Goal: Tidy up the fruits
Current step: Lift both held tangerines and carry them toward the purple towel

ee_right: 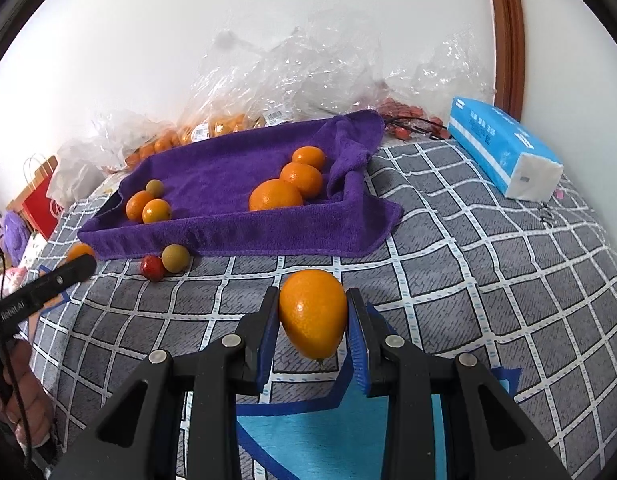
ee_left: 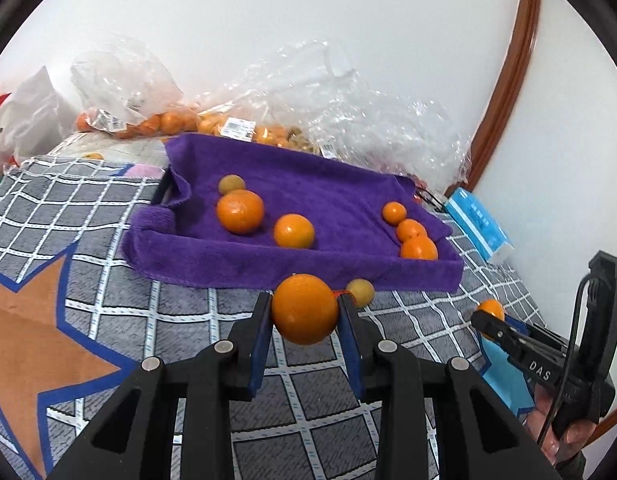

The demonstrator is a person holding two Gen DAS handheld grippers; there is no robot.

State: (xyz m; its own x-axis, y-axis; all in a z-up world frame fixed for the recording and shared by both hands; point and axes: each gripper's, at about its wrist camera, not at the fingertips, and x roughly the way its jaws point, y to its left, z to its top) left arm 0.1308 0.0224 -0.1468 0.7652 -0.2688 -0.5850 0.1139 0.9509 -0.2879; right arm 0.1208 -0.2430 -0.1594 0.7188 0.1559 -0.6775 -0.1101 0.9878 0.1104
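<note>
My left gripper (ee_left: 304, 302) is shut on a round orange (ee_left: 305, 312), held above the checked bedspread just in front of the purple towel-lined tray (ee_left: 212, 268). My right gripper (ee_right: 313, 297) is shut on an oval orange (ee_right: 313, 316), also short of the tray (ee_right: 228, 238). Inside the tray lie two oranges (ee_left: 240, 212) and a small greenish fruit (ee_left: 231, 184) on the left, and three smaller oranges (ee_left: 411, 230) on the right. In front of the tray, a greenish fruit (ee_right: 175, 257) and a small red fruit (ee_right: 152, 267) rest on the bedspread.
Clear plastic bags (ee_left: 348, 92) with more oranges and small fruits lie behind the tray against the white wall. A blue tissue pack (ee_right: 504, 144) sits right of the tray. A red paper bag (ee_right: 40, 204) stands far left. A hand (ee_right: 28, 400) holds the other gripper.
</note>
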